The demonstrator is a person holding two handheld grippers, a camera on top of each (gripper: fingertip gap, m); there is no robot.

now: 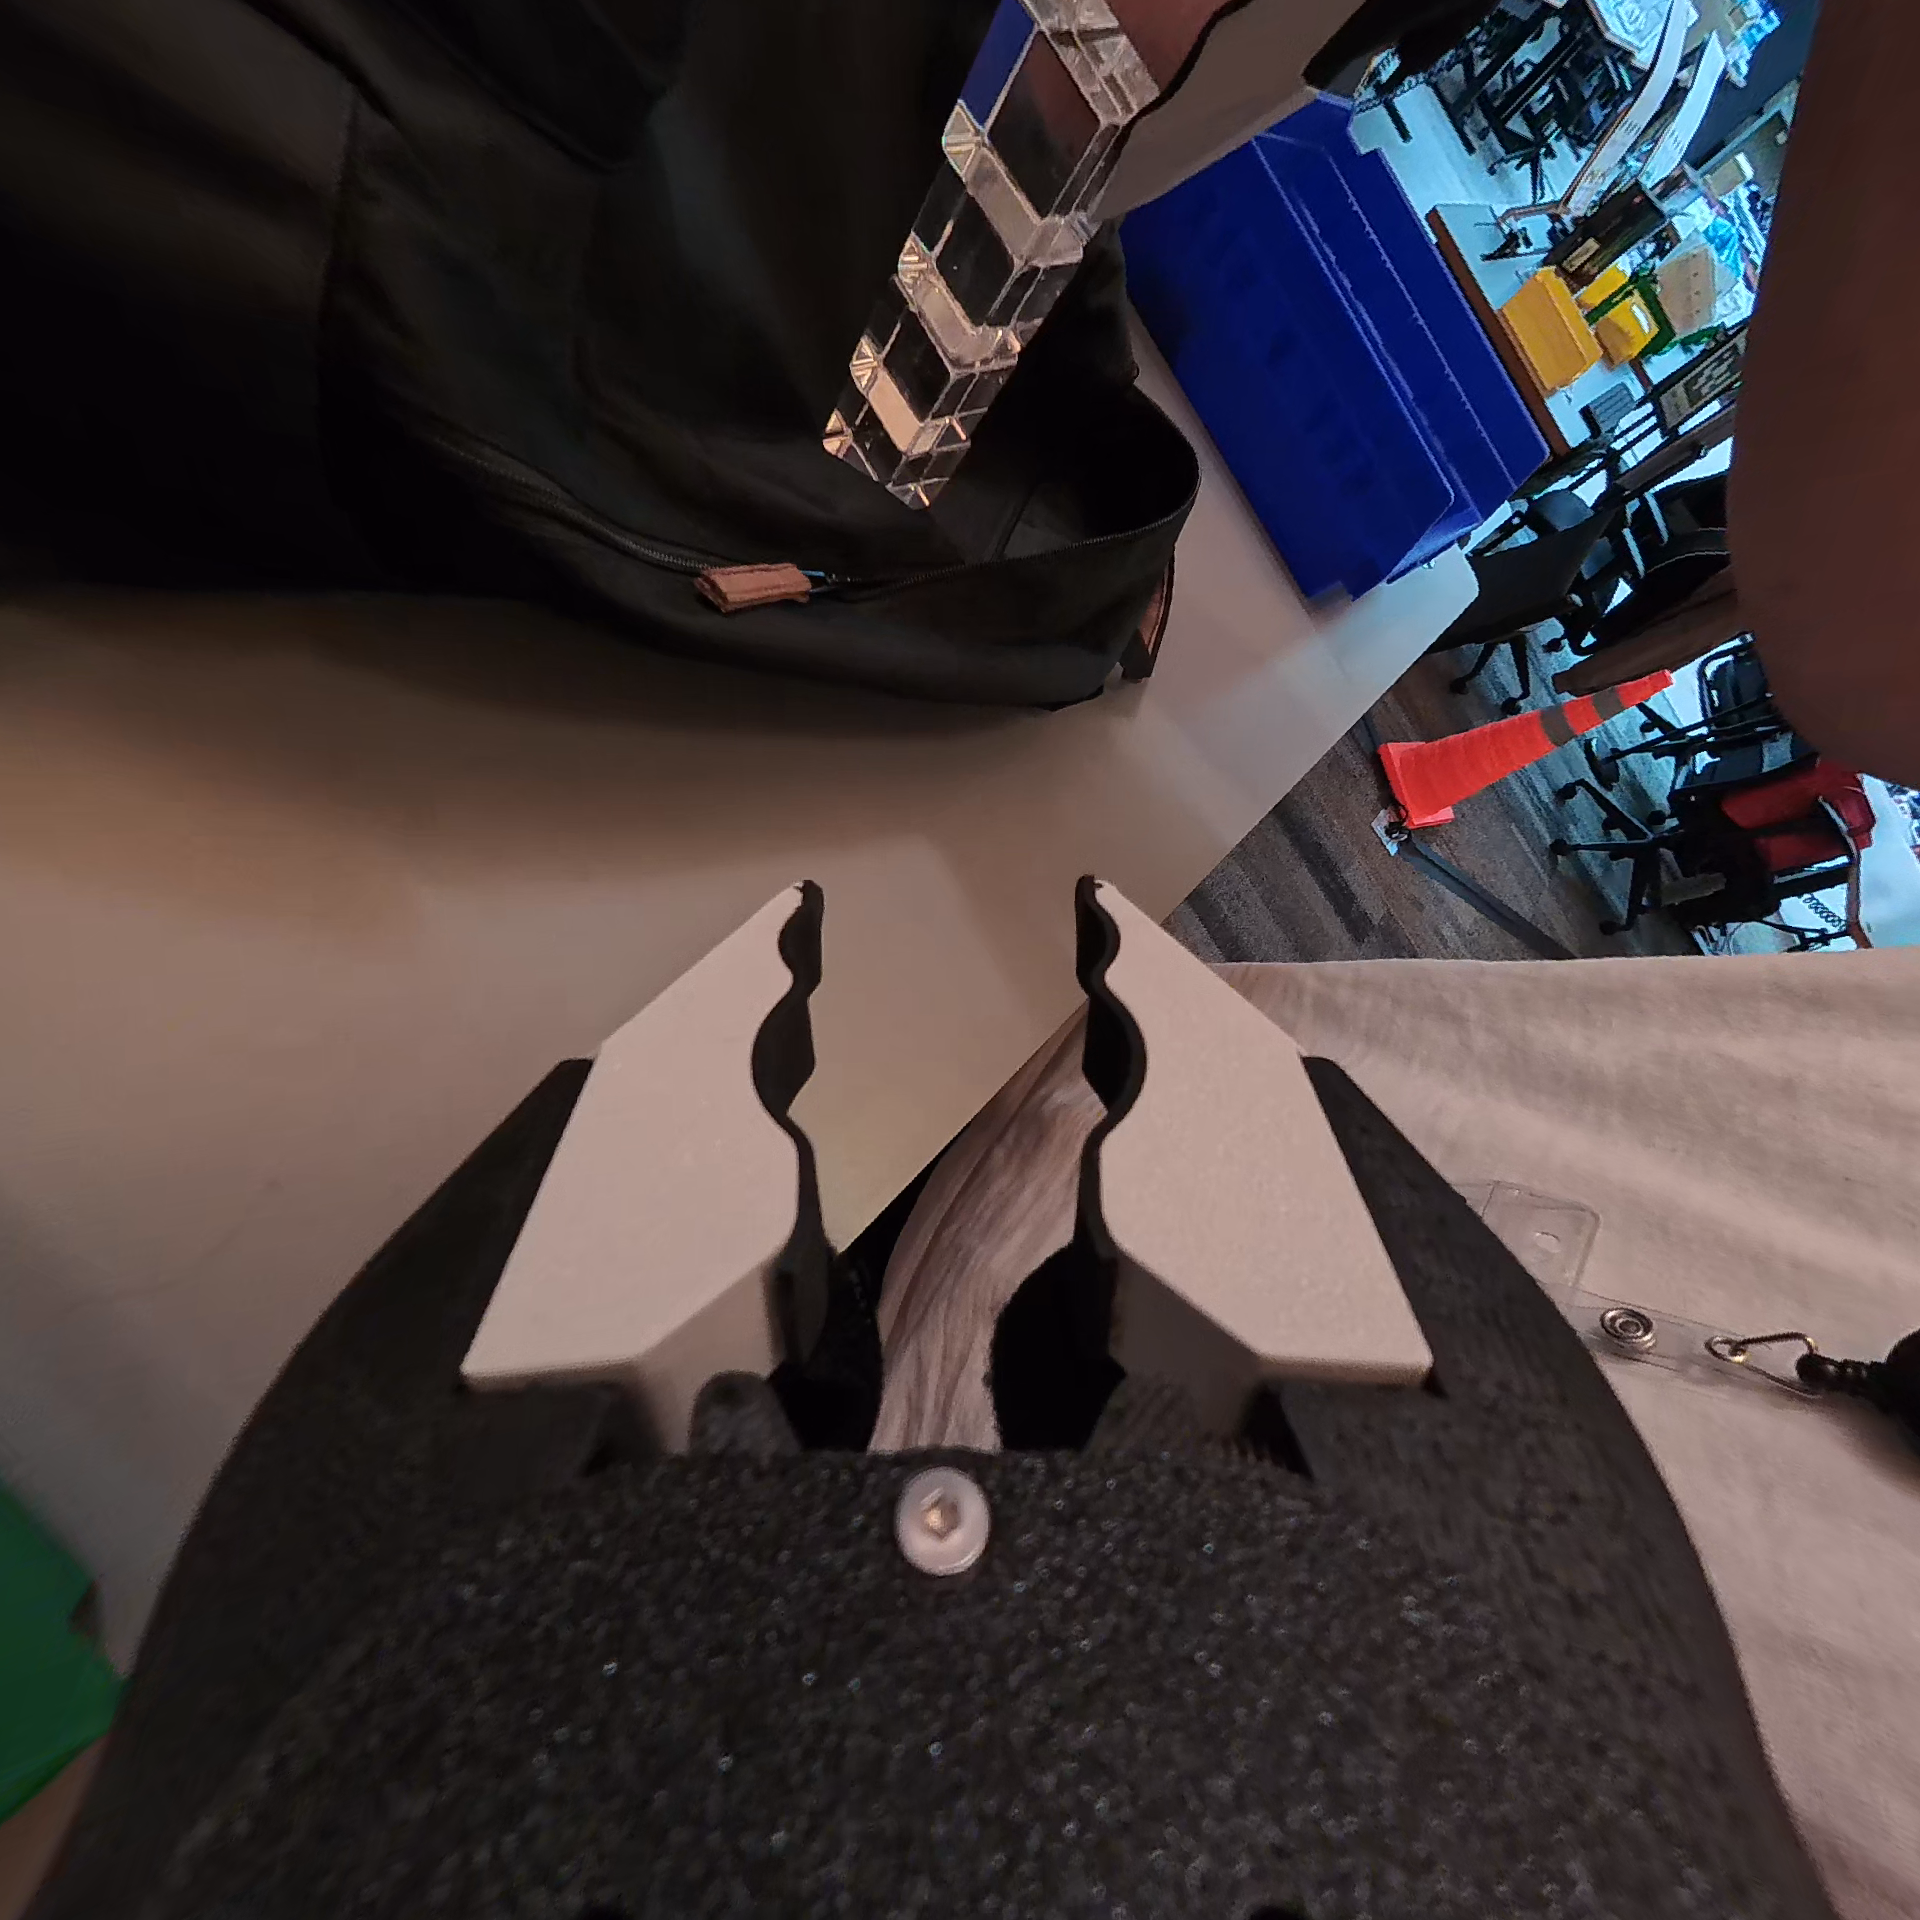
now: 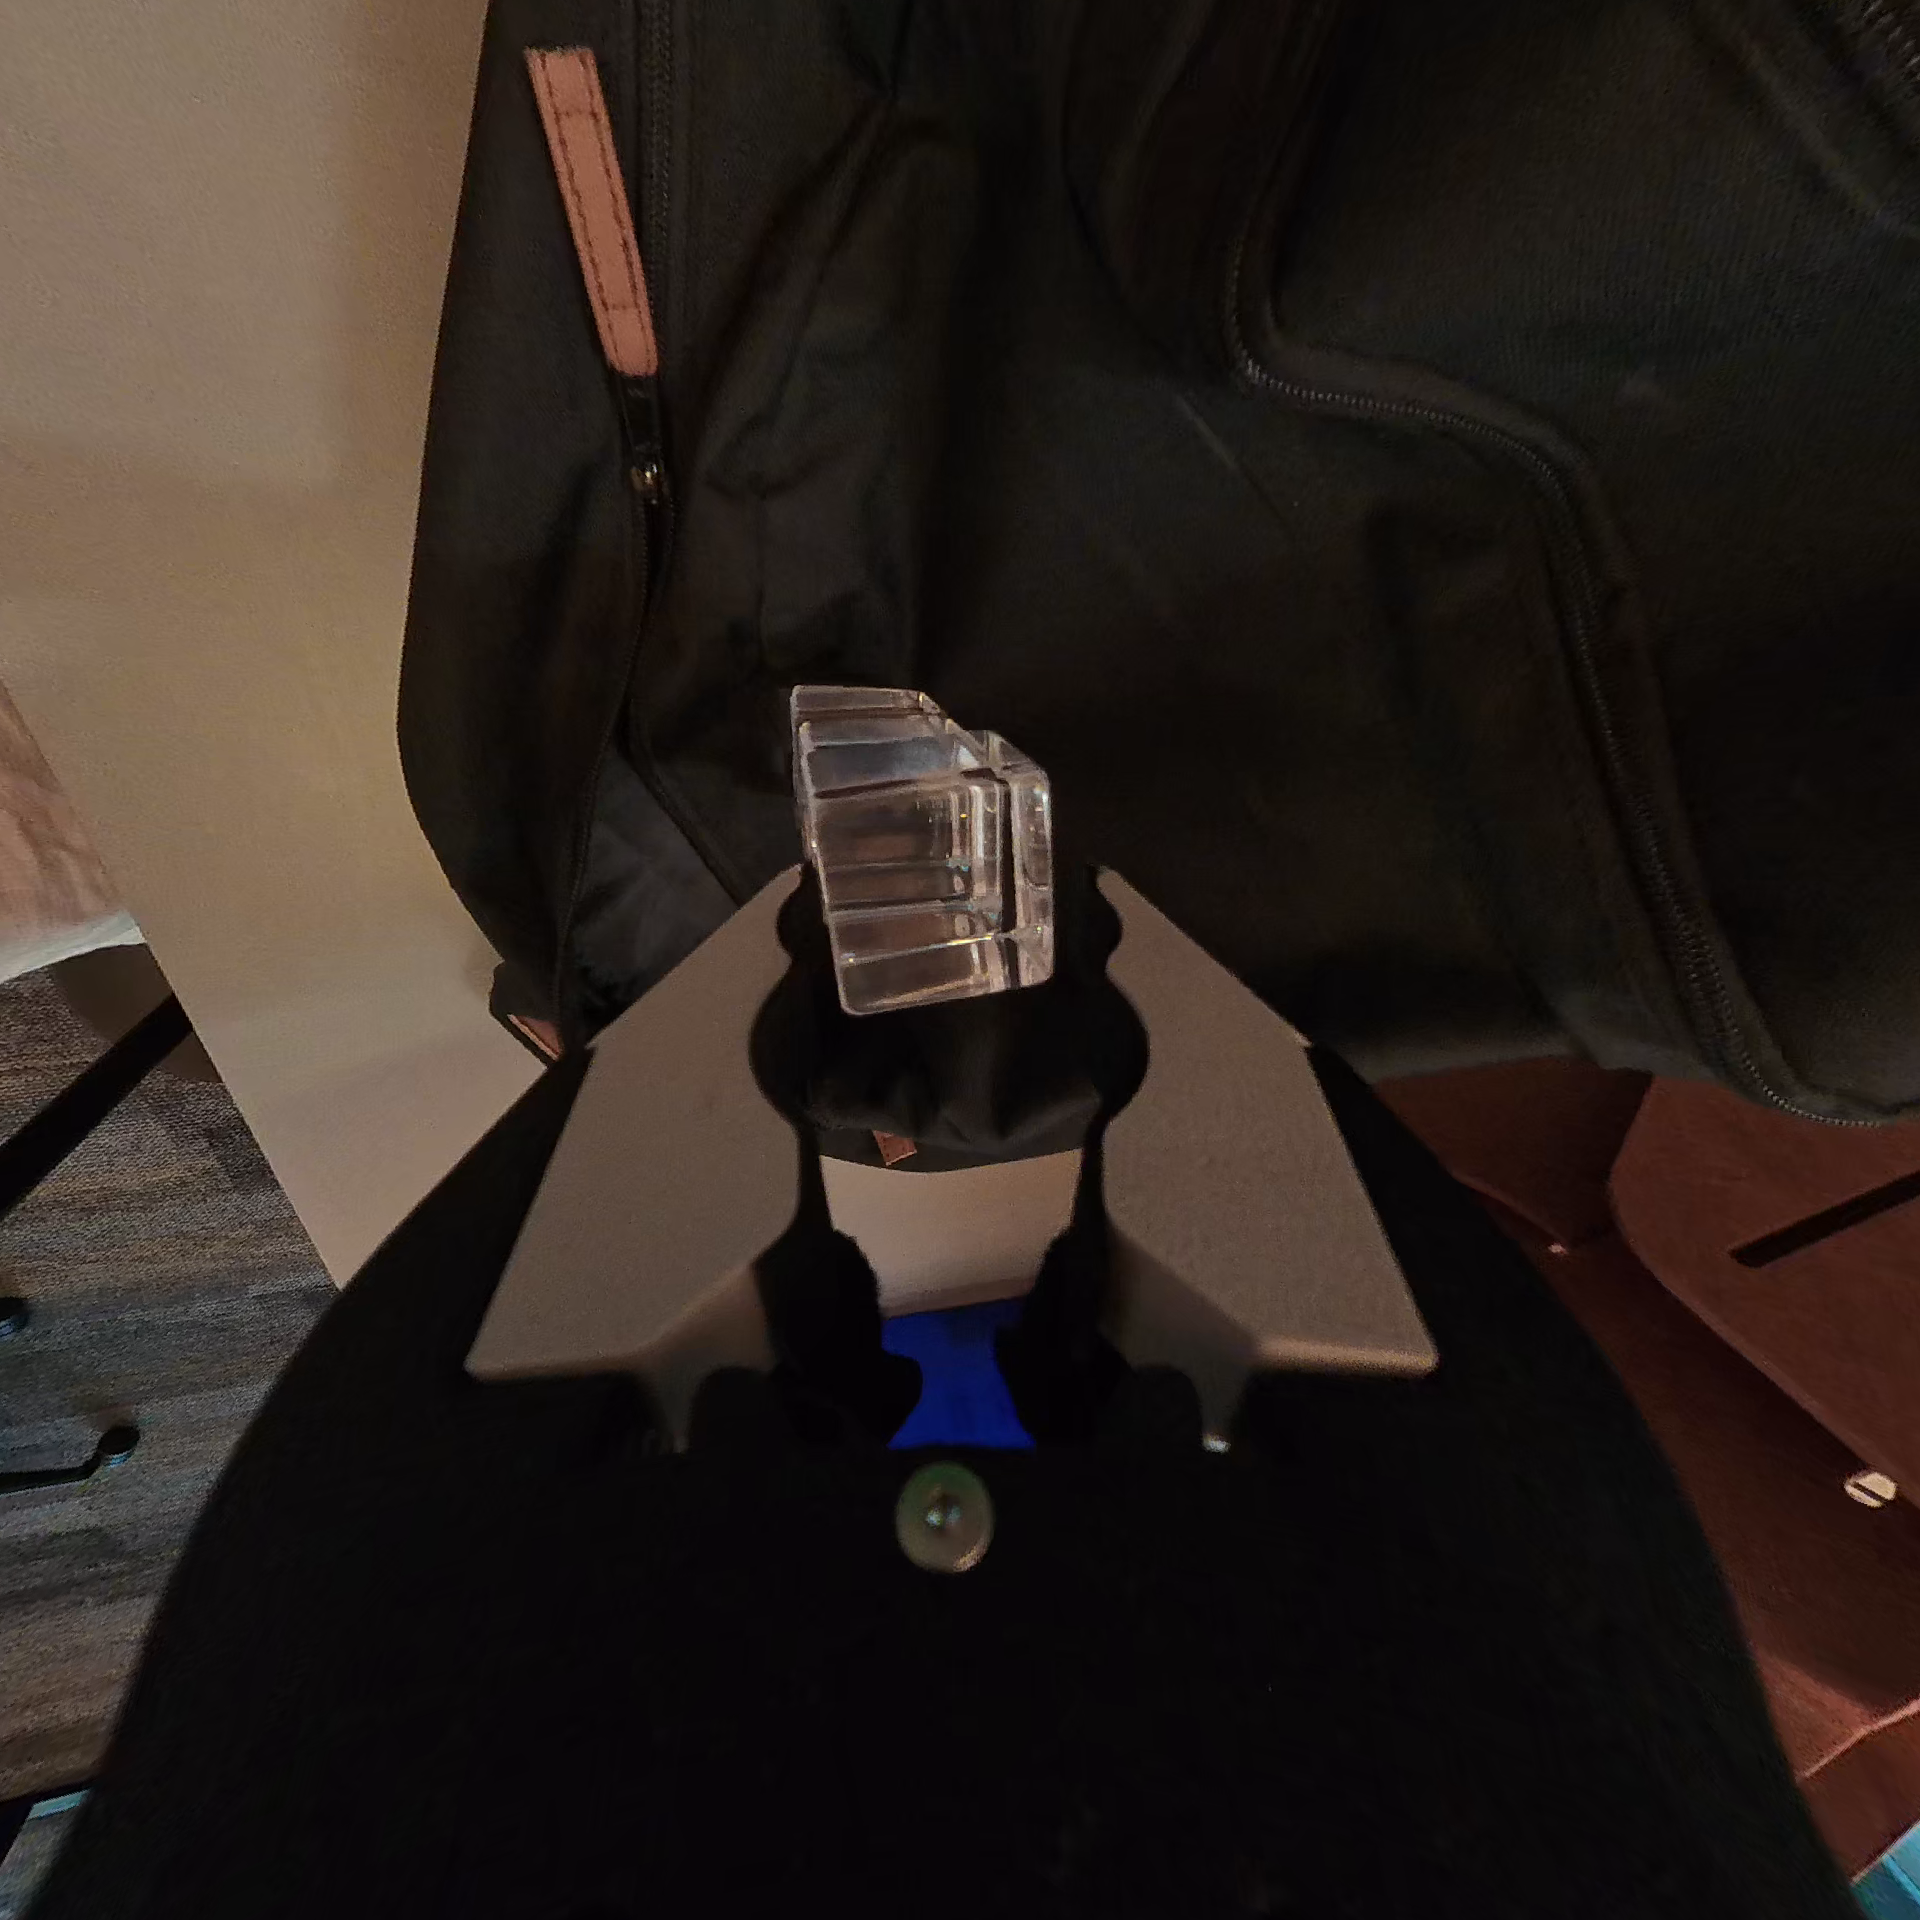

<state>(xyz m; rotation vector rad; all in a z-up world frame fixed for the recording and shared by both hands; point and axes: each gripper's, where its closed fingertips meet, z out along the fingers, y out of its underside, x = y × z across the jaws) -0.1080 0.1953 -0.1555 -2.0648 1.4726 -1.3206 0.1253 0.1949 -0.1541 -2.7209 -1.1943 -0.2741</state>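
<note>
table (image 1: pixel 312 831) pale, black bag (image 1: pixel 416 364) on it, left jaws wide, right jaws seemingly holding clear block (image 2: pixel 925 862)

You are working at a pale table (image 1: pixel 312 831) whose edge is running toward two o'clock. Beyond it, grey-brown flooring (image 1: pixel 1351 883) is showing, with an orange traffic cone (image 1: pixel 1507 748) lying at three o'clock, black office chairs (image 1: pixel 1662 831) crowding behind, and bright daylight flooding the far room.

A black backpack (image 1: pixel 520 343) lies on the white table (image 1: pixel 312 883). A blue bin (image 1: pixel 1320 343) sits far right of it. An orange cone (image 1: pixel 1507 748) lies on the floor beyond.
</note>
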